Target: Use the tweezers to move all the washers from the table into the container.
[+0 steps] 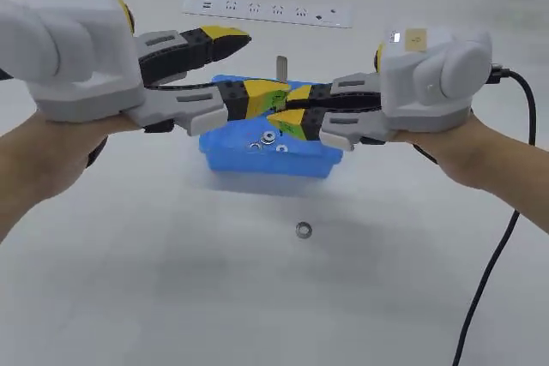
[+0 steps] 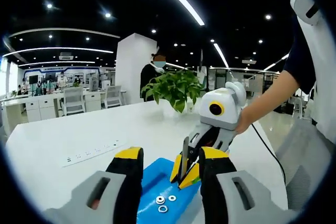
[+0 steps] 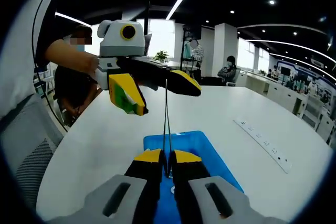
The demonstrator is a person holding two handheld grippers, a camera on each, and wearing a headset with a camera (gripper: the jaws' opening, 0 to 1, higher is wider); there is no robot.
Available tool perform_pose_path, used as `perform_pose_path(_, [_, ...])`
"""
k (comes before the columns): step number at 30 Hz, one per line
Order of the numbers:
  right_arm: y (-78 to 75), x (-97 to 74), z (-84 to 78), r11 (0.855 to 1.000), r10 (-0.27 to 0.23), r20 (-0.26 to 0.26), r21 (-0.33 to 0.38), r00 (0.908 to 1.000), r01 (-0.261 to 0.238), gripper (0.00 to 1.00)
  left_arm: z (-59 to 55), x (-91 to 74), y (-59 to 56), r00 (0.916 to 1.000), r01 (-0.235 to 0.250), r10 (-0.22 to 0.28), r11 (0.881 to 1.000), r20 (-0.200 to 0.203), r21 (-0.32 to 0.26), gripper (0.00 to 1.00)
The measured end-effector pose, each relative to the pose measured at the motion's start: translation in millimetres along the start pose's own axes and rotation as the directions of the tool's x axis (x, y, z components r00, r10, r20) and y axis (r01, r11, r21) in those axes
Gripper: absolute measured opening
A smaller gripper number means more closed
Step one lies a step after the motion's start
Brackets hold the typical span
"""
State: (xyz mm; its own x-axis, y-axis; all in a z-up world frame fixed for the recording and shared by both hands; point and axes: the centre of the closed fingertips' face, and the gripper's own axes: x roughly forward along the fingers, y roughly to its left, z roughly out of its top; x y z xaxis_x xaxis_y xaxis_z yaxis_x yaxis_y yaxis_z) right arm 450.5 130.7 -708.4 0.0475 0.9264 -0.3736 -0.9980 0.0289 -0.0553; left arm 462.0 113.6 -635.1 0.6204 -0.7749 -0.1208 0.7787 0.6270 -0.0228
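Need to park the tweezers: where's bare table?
Bare: table between blue container and power strip, and near left. Crowded: over the container, where left gripper and right gripper meet; a washer lies before it, a cable at right.

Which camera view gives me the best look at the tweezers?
The right gripper view: the tweezers run full length, both arms visible, from the shut right tool. The left gripper view shows a short grey strip; the head view, one end.

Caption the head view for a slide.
Right tool shut on tweezers above the blue container holding washers, left tool open alongside; one washer lies on the table.
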Motion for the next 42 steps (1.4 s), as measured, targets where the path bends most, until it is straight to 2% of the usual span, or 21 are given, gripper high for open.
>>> perform_pose_path(4, [1.1, 0.2, 1.2, 1.0, 0.004, 0.001, -0.003, 1.0, -0.004, 0.08, 0.8, 4.0, -7.6, 0.998, 0.062, -0.062, 0.998, -0.017, 0.029, 0.28])
perform_pose_path(7, [2.2, 0.3, 2.3, 1.0, 0.01, 0.004, 0.0, 0.9999, -0.01, 0.08, 4.5, 7.5, -19.6, 0.9916, 0.129, -0.128, 0.991, -0.02, 0.031, 0.25])
perform_pose_path(9, [3.2, 0.4, 2.8, 1.0, 0.014, 0.003, -0.005, 0.9999, -0.014, 0.08, 4.5, 8.5, -22.5, 0.989, 0.146, -0.145, 0.988, -0.03, 0.044, 0.21])
perform_pose_path(13, [5.7, 0.8, 3.3, 1.0, 0.025, 0.002, -0.003, 0.9997, -0.025, 0.08, 9.0, 9.4, -26.4, 0.9871, 0.159, -0.158, 0.986, -0.025, 0.044, 0.14])
perform_pose_path(14, [6.8, 1.0, 2.8, 1.0, 0.03, -0.001, 0.001, 0.9995, -0.03, 0.08, 8.9, 8.5, -22.0, 0.9882, 0.152, -0.151, 0.987, -0.027, 0.054, 0.14])
perform_pose_path(16, [8.3, 1.7, 1.2, 0.999, 0.035, -0.012, -0.005, 0.9993, -0.035, 0.08, 8.7, 7.2, -21.6, 0.9874, 0.156, -0.154, 0.986, -0.034, 0.057, 0.11])
perform_pose_path(18, [8.7, 1.8, 1.4, 0.999, 0.035, -0.011, -0.001, 0.9993, -0.035, 0.08, 8.3, 5.1, -25.2, 0.9842, 0.175, -0.173, 0.983, -0.038, 0.063, 0.08])
perform_pose_path(22, [10.4, 1.4, 1.6, 0.999, 0.04, -0.019, -0.009, 0.999, -0.041, 0.08, 8.3, 1.8, -33.0, 0.9787, 0.203, -0.201, 0.977, -0.045, 0.069, 0.07])
perform_pose_path(24, [12.0, 1.6, 0.7, 0.999, 0.043, -0.026, -0.012, 0.9987, -0.044, 0.08, 7.9, 2.8, -36.3, 0.9777, 0.207, -0.202, 0.974, -0.057, 0.093, 0.07])
perform_pose_path(25, [12.1, 1.5, 0.2, 0.999, 0.042, -0.029, -0.012, 0.9987, -0.042, 0.08, 7.5, 3.8, -37.3, 0.9789, 0.2, -0.193, 0.972, -0.067, 0.124, 0.07])
perform_pose_path(28, [9.1, 1.1, 1.3, 1.0, 0.018, -0.031, -0.011, 0.9994, -0.018, 0.11, 8.7, 7.2, -39.5, 0.9814, 0.188, -0.178, 0.97, -0.071, 0.156, 0.04])
perform_pose_path(29, [9.2, 0.9, 1.4, 1.0, 0.017, -0.037, -0.017, 0.9992, -0.018, 0.11, 9.5, 8.4, -42.9, 0.9801, 0.195, -0.186, 0.966, -0.069, 0.172, 0.04])
perform_pose_path(33, [7.1, 0.2, 1.9, 1.0, -0.004, -0.051, -0.025, 0.9987, 0.003, 0.12, 10.5, 11.4, -42.2, 0.9814, 0.188, -0.178, 0.966, -0.073, 0.178, 0.04])
perform_pose_path(37, [2.3, -3.3, 3.3, 0.998, -0.054, -0.07, -0.025, 0.9961, 0.053, 0.15, 11.5, 11.1, -36.6, 0.9838, 0.176, -0.167, 0.968, -0.066, 0.179, 0.04])
perform_pose_path(38, [-1.1, -5.0, 3.6, 0.996, -0.084, -0.075, -0.03, 0.9937, 0.082, 0.2, 11.2, 11.0, -35.0, 0.9847, 0.17, -0.16, 0.968, -0.069, 0.183, 0.04])
perform_pose_path(40, [-3.3, -7.7, 1.2, 0.994, -0.112, -0.091, -0.023, 0.9895, 0.111, 0.29, 11.4, 9.1, -32.7, 0.9862, 0.161, -0.151, 0.97, -0.069, 0.184, 0.04])
perform_pose_path(42, [-2.5, -10.8, 0.5, 0.992, -0.127, -0.096, -0.038, 0.9872, 0.124, 0.31, 11.1, 6.2, -28.7, 0.9885, 0.145, -0.134, 0.971, -0.071, 0.188, 0.04])
